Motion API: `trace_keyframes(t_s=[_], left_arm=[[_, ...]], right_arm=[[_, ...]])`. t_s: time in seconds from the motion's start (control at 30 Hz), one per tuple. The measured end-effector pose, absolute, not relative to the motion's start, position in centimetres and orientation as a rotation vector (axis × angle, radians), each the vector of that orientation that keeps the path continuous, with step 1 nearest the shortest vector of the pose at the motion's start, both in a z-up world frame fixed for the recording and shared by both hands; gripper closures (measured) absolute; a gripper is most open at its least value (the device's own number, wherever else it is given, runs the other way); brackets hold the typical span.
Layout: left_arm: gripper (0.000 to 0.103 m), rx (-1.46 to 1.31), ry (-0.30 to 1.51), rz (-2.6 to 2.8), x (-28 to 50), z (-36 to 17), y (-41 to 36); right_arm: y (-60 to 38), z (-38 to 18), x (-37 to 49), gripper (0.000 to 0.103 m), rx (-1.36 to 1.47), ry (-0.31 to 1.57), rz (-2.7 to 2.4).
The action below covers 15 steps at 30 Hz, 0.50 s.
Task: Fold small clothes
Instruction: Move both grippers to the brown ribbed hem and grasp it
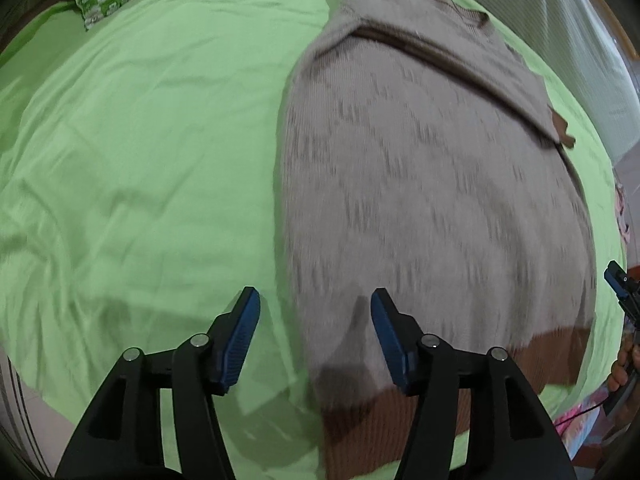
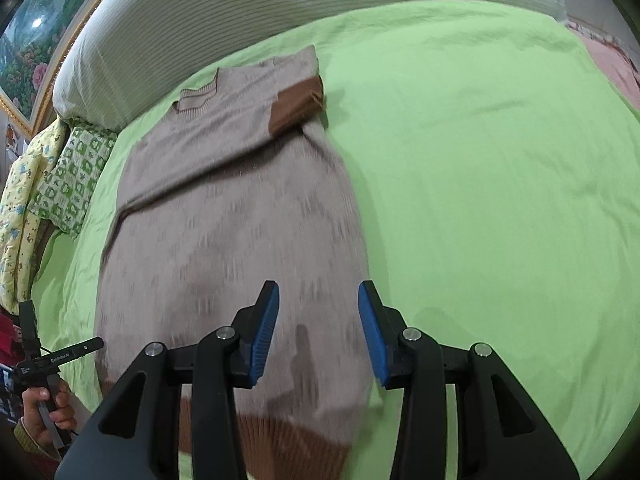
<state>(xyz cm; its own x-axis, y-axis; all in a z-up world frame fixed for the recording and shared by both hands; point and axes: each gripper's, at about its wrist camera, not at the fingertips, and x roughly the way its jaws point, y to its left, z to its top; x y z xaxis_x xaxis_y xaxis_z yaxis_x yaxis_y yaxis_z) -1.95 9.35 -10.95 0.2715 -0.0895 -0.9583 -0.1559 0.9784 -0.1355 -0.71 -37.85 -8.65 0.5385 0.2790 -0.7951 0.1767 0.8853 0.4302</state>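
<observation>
The left gripper (image 1: pixel 316 304) and right gripper (image 2: pixel 319 300) both hang open and empty over a sweater (image 2: pixel 224 216) on the green sheet (image 2: pixel 500 160); a patterned pillow (image 2: pixel 72 176) lies beside it.

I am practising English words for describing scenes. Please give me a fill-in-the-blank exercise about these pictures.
1. The beige knitted sweater lies on a ____ bed sheet.
2. The sweater's bottom hem is ____.
3. Both the left claw and the right claw hold ____.

Missing words: green; brown; nothing
</observation>
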Motion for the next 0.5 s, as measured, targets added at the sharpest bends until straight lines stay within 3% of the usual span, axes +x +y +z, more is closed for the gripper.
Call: trace_keyframes(t_s=[0.5], left_arm=[[0.031, -0.189, 1.366, -0.077, -9.3, -12.3, 7.5]], right_arm=[[-36.1, -10.8, -8.2, 0.06, 0.526, 1.078, 0.094]])
